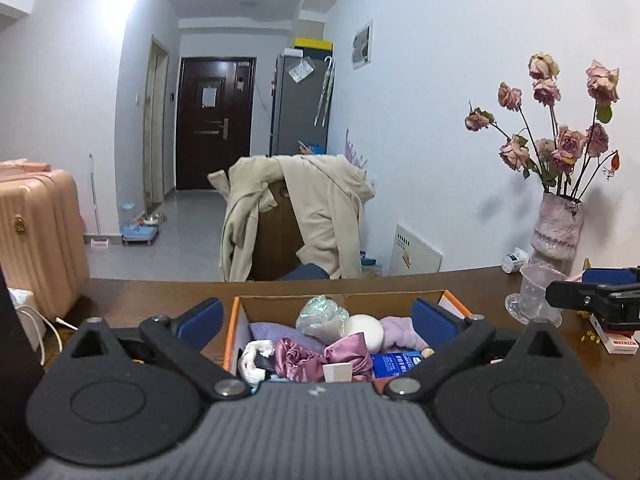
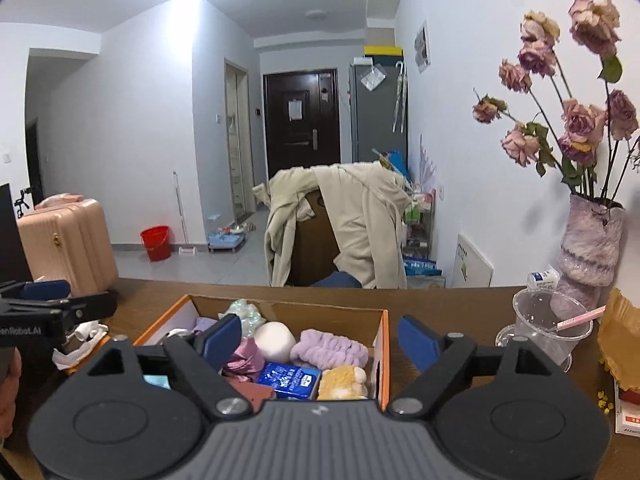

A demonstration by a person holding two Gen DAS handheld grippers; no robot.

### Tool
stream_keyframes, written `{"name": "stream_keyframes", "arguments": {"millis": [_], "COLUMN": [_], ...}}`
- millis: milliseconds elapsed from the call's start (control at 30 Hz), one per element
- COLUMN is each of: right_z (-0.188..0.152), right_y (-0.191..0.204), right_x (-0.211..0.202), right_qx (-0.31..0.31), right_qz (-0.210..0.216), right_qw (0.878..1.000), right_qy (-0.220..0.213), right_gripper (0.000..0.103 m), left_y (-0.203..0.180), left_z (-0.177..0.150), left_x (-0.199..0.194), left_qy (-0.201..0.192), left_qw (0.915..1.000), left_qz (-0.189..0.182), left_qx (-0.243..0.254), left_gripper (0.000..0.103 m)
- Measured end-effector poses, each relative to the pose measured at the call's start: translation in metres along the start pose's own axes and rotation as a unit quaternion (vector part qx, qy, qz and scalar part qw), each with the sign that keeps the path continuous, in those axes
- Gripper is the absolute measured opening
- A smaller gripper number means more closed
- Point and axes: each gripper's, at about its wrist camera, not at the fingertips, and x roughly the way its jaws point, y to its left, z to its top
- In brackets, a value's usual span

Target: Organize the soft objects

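Both tools, left (image 1: pixel 318 316) and right (image 2: pixel 320 340), wide open and empty above the orange-rimmed box (image 2: pixel 385 344) of soft things.

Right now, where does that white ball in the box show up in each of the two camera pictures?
Left wrist view: the white ball sits mid-box, right of centre, between the pink satin scrunchie and the lilac fluffy band.
Right wrist view: it lies just left of the lilac fluffy band, behind the blue packet.
Shared landmark: the orange-edged box.
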Motion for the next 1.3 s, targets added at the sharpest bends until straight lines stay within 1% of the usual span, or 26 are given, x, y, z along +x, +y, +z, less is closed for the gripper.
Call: {"name": "stream_keyframes", "arguments": {"millis": [67,133,200,267,333,400,500,567,667,700,767,833,933,1033,1133,1233,1300], "right_z": [-0.007,-0.017,-0.032,-0.050,-0.071,-0.096,-0.135,-0.159,-0.194,-0.205,-0.225,-0.241,-0.258,-0.266,-0.270,-0.268,-0.267], "right_y": [0.003,0.007,0.013,0.022,0.030,0.039,0.055,0.066,0.081,0.085,0.097,0.107,0.111,0.114,0.113,0.108,0.108], "right_x": [-0.007,-0.014,-0.022,-0.033,-0.050,-0.070,-0.099,-0.121,-0.156,-0.167,-0.191,-0.209,-0.221,-0.218,-0.215,-0.212,-0.213], "right_qx": [0.001,-0.002,-0.009,-0.011,-0.012,-0.016,-0.028,-0.031,-0.007,-0.002,-0.021,-0.032,-0.007,0.013,0.020,0.029,0.026], "right_qz": [0.000,0.000,0.001,-0.013,-0.014,-0.013,-0.032,-0.040,-0.054,-0.059,-0.065,-0.071,-0.060,-0.074,-0.078,-0.082,-0.086], "right_qw": [1.000,1.000,0.999,0.999,0.998,0.997,0.997,0.997,0.998,0.997,0.996,0.995,0.995,0.993,0.992,0.991,0.991], "right_qy": [-0.011,-0.027,-0.041,-0.045,-0.061,-0.076,-0.060,-0.050,-0.042,-0.043,-0.057,-0.066,-0.085,-0.094,-0.096,-0.097,-0.100], "right_gripper": [0.087,0.090,0.091,0.091,0.091,0.092,0.092,0.092,0.093,0.095,0.096,0.102,0.103,0.103,0.103,0.103,0.103], "left_y": [0.000,0.002,0.003,0.004,0.004,0.004,-0.001,-0.005,-0.010,-0.011,-0.010,-0.008,-0.007,-0.005,-0.002,0.002,0.004], "left_z": [-0.003,-0.010,-0.022,-0.039,-0.063,-0.087,-0.124,-0.143,-0.174,-0.182,-0.200,-0.212,-0.227,-0.233,-0.232,-0.231,-0.231], "left_x": [-0.008,-0.018,-0.025,-0.037,-0.055,-0.072,-0.103,-0.124,-0.165,-0.178,-0.201,-0.218,-0.232,-0.240,-0.236,-0.231,-0.231], "left_qy": [-0.010,-0.024,-0.026,-0.032,-0.040,-0.040,-0.031,-0.028,-0.040,-0.044,-0.055,-0.054,-0.050,-0.056,-0.050,-0.041,-0.042], "left_qw": [0.9999,0.9997,0.9997,0.9995,0.9991,0.9991,0.9988,0.9984,0.9976,0.9974,0.9967,0.9968,0.9969,0.9969,0.9971,0.9973,0.9974], "left_qz": [0.003,0.000,-0.003,-0.004,-0.008,-0.013,-0.033,-0.047,-0.057,-0.056,-0.059,-0.057,-0.061,-0.056,-0.056,-0.061,-0.059], "left_qx": [0.005,0.005,0.000,-0.004,-0.006,-0.011,-0.017,-0.017,0.001,0.003,0.008,0.009,0.004,-0.001,-0.001,-0.005,-0.011], "left_gripper": [0.103,0.103,0.103,0.103,0.103,0.103,0.103,0.103,0.103,0.103,0.103,0.103,0.103,0.103,0.103,0.103,0.103]}}
